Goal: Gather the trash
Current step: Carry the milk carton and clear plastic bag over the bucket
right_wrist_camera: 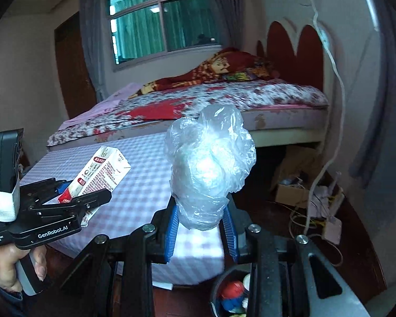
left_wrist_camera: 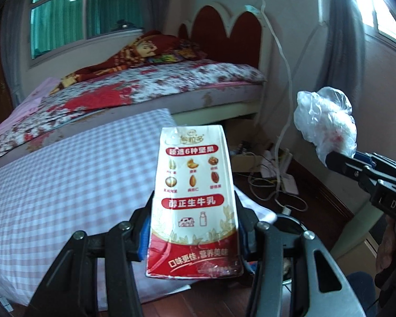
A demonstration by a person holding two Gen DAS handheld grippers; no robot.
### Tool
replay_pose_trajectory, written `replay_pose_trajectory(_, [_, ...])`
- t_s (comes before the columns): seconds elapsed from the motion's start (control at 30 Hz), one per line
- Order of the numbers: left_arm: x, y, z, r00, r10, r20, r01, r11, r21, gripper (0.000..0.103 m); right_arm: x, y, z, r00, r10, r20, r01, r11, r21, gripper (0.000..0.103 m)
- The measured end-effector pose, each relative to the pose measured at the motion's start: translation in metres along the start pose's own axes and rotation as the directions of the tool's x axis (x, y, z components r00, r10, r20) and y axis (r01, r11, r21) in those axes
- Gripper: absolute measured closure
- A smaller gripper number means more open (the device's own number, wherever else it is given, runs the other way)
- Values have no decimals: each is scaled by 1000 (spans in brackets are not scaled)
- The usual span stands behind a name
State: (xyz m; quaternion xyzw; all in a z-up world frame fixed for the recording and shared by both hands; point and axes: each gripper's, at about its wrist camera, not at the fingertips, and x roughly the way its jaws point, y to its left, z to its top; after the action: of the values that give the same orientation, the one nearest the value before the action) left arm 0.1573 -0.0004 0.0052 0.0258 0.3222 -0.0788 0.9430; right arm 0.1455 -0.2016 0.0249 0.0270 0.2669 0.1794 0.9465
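Observation:
My left gripper [left_wrist_camera: 195, 235] is shut on a red and white milk carton [left_wrist_camera: 195, 198], held upright in the air above the checked mattress. It also shows in the right wrist view [right_wrist_camera: 97, 177], at the left. My right gripper [right_wrist_camera: 200, 227] is shut on a crumpled clear plastic bag [right_wrist_camera: 208, 163], held up in the air. The bag also shows at the right of the left wrist view [left_wrist_camera: 327, 124]. A dark bin [right_wrist_camera: 232, 295] with some trash in it sits low in the right wrist view, just under the right gripper.
A low mattress with a pink checked sheet [left_wrist_camera: 66, 179] lies in front. Behind it stands a bed with a floral cover [left_wrist_camera: 155, 84] and a red headboard [left_wrist_camera: 224, 31]. Cables, a power strip and a cardboard box [right_wrist_camera: 303, 192] lie on the dark wood floor at the right.

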Motion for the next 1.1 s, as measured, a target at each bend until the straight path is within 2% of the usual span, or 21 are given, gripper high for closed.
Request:
replay_pose_trajectory(0.3, [5, -38, -17, 997, -79, -26, 80, 996, 33, 52, -21, -29, -28, 998, -59, -26, 60, 997, 48, 70])
replay_pose_trajectory(0.6, [13, -79, -47, 984, -154, -87, 159, 986, 52, 52, -28, -51, -70, 991, -102, -86, 108, 991, 73, 70])
replay_pose_trajectory(1.0, [52, -124, -92, 945, -238, -223, 254, 966, 44, 52, -19, -90, -142, 964, -138, -226, 165, 980, 109, 70])
replay_pose_trajectory(1.03, [56, -128, -95, 935, -256, -246, 274, 961, 40, 52, -17, -93, -148, 961, -140, -240, 169, 980, 106, 70])
replay_pose_trajectory(1.1, [63, -134, -99, 928, -265, -262, 283, 958, 34, 52, -11, -98, -158, 955, -135, -266, 170, 979, 114, 70])
